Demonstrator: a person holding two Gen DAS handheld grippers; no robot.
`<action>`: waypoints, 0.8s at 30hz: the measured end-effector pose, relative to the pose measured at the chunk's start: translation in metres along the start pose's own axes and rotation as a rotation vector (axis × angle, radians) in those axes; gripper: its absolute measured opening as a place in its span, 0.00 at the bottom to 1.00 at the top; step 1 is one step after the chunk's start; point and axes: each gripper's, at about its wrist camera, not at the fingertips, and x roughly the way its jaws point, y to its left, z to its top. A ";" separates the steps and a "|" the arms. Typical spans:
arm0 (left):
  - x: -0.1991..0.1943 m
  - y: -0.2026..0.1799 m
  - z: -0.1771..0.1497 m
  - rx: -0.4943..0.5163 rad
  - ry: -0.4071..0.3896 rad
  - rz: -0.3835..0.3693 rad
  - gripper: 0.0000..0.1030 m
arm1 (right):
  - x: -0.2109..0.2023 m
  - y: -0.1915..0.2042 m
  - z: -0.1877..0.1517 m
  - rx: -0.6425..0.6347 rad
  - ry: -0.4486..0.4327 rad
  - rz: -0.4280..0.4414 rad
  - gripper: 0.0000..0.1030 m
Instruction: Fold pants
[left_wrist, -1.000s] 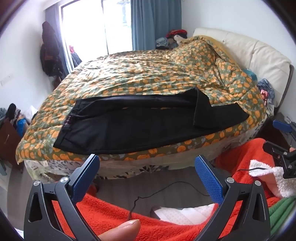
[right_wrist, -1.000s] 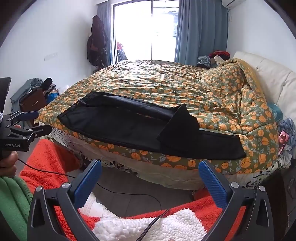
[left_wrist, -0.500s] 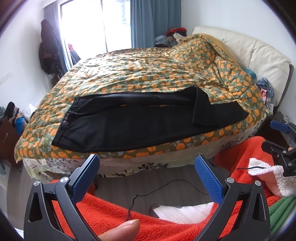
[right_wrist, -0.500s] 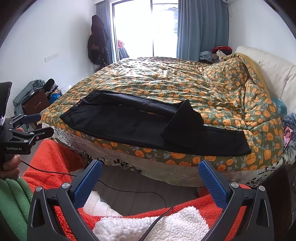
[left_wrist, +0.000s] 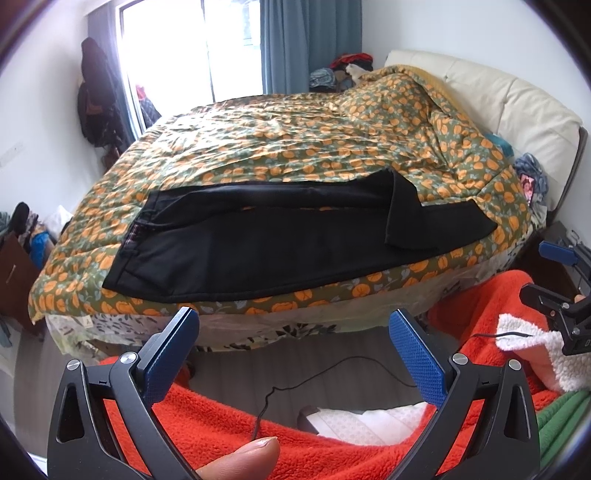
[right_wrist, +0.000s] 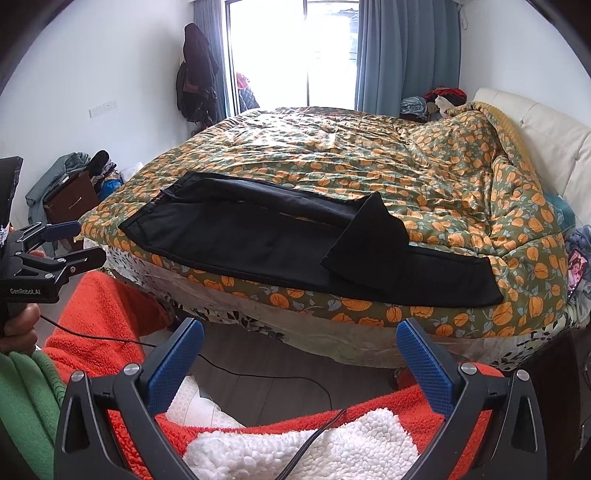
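Note:
Black pants (left_wrist: 280, 243) lie flat along the near edge of the bed, waistband at the left, legs running right; they also show in the right wrist view (right_wrist: 280, 243). One leg end is flipped back over the other near the right (right_wrist: 369, 236). My left gripper (left_wrist: 293, 325) is open and empty, held off the bed above the floor. My right gripper (right_wrist: 299, 332) is open and empty, also short of the bed. Each gripper shows at the edge of the other's view: the right one (left_wrist: 554, 280), the left one (right_wrist: 59, 243).
The bed has an orange-and-green floral quilt (left_wrist: 314, 140) and a cream headboard (left_wrist: 517, 107) at the right. A cable (left_wrist: 332, 373) runs over the grey floor. A red fleece garment (left_wrist: 221, 421) fills the foreground. Clutter and a brown cabinet (right_wrist: 74, 199) stand at the left.
Both grippers have edged closer to the bed and risen slightly, so the pants look larger and lower in view. Both stay open. The pants have not moved.

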 end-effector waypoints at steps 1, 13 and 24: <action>0.001 -0.001 0.000 0.004 0.000 0.000 1.00 | 0.000 -0.001 0.000 0.003 0.000 0.000 1.00; 0.001 -0.002 0.002 0.014 -0.001 0.004 1.00 | 0.000 -0.002 0.001 0.011 0.002 0.000 1.00; 0.001 0.001 0.002 0.016 0.003 0.003 1.00 | 0.003 -0.001 -0.001 0.004 0.007 0.001 1.00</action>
